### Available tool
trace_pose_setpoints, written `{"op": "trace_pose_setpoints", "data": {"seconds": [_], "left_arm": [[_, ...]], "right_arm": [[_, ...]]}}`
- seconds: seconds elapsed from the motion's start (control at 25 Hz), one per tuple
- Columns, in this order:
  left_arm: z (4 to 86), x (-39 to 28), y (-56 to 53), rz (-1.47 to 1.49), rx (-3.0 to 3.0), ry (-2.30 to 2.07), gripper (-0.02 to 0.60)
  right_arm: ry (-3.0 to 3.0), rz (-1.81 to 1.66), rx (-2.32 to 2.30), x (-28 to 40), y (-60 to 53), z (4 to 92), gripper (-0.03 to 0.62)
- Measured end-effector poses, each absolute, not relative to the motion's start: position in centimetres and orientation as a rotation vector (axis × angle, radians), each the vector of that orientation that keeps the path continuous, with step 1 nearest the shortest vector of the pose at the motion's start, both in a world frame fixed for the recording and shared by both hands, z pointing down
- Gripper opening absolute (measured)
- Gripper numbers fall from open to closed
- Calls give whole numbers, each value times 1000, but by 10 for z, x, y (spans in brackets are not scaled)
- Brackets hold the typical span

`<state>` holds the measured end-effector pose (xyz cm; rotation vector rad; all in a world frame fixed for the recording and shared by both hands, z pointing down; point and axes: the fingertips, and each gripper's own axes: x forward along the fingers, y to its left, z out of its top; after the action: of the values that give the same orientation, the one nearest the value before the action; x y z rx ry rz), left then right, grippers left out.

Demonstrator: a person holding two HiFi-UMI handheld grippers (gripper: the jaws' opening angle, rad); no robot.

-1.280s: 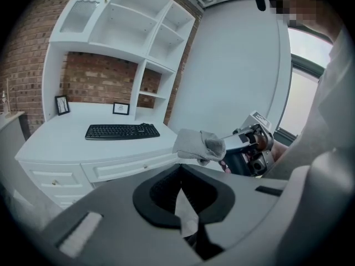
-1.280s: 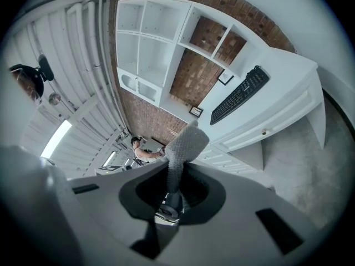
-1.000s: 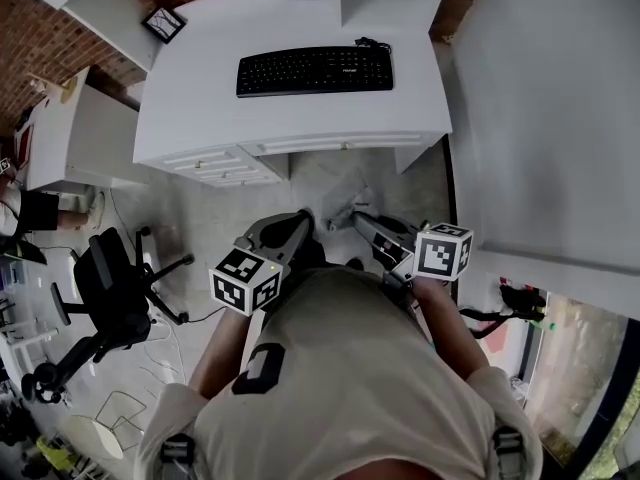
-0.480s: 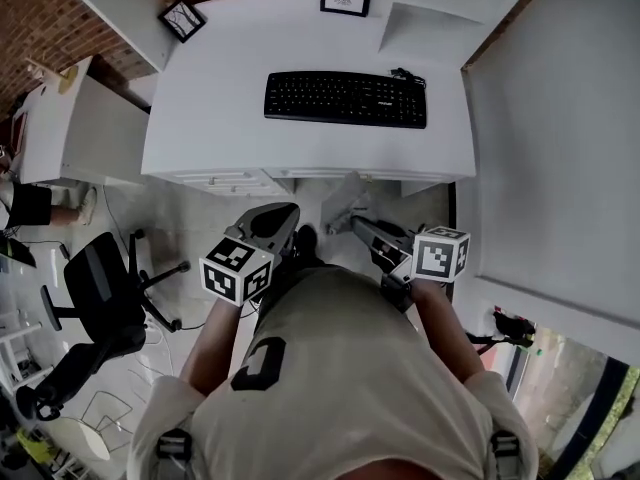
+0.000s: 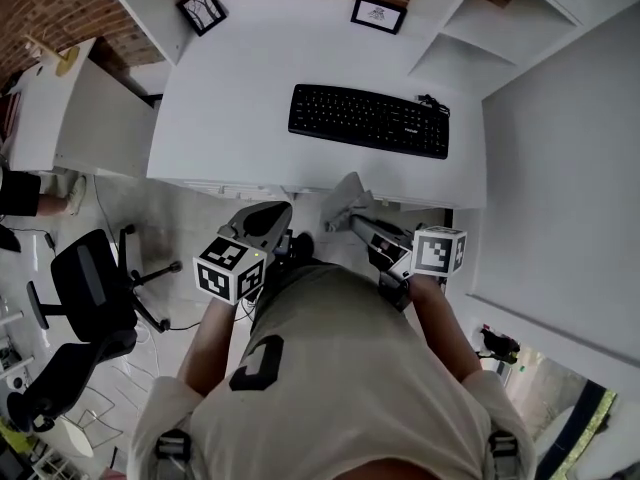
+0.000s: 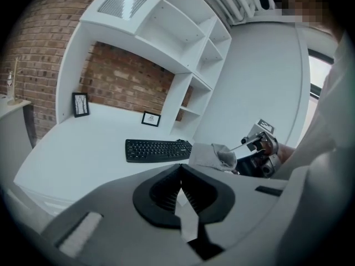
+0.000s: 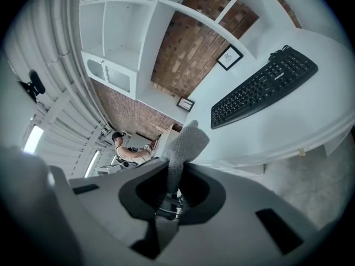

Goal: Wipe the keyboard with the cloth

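Note:
A black keyboard [image 5: 368,120] lies on the white desk [image 5: 230,98], toward its right half. In the left gripper view, the keyboard [image 6: 158,149] is ahead and well beyond the jaws. My right gripper [image 5: 352,220] is shut on a grey cloth [image 5: 345,196], held just short of the desk's front edge. The cloth [image 7: 186,146] sticks up from between the right gripper's [image 7: 176,173] jaws, with the keyboard [image 7: 263,93] farther off to the right. My left gripper [image 5: 278,211] is shut on nothing and hangs beside it, before the desk. From the left gripper [image 6: 180,168] I see the cloth [image 6: 213,155] to its right.
Two small picture frames [image 5: 203,10] [image 5: 378,13] stand at the back of the desk. White shelves [image 5: 500,18] rise at the right and a white wall beyond. A black office chair [image 5: 85,298] is on the floor at left. A person [image 7: 125,151] sits far behind.
The desk and keyboard have come nearer and lower in the head view, shifting right. Both grippers keep their pose close to the body, the cloth still in the right one.

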<state>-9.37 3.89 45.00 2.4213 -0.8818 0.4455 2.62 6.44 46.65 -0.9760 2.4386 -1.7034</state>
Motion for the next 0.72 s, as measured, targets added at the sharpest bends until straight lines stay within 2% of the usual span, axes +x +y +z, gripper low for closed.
{"op": "trace_pose_setpoints", "data": {"seconds": [0.32,0.72], "left_arm": [[455,-139,7,412,2378,-920,4],[463,-153,-16,396,2334,-990,5]], "right_arm": [[2503,-1704,-1010,-25,16,459,23],[2334,-1832,-890,-58,-43,463,23]]}}
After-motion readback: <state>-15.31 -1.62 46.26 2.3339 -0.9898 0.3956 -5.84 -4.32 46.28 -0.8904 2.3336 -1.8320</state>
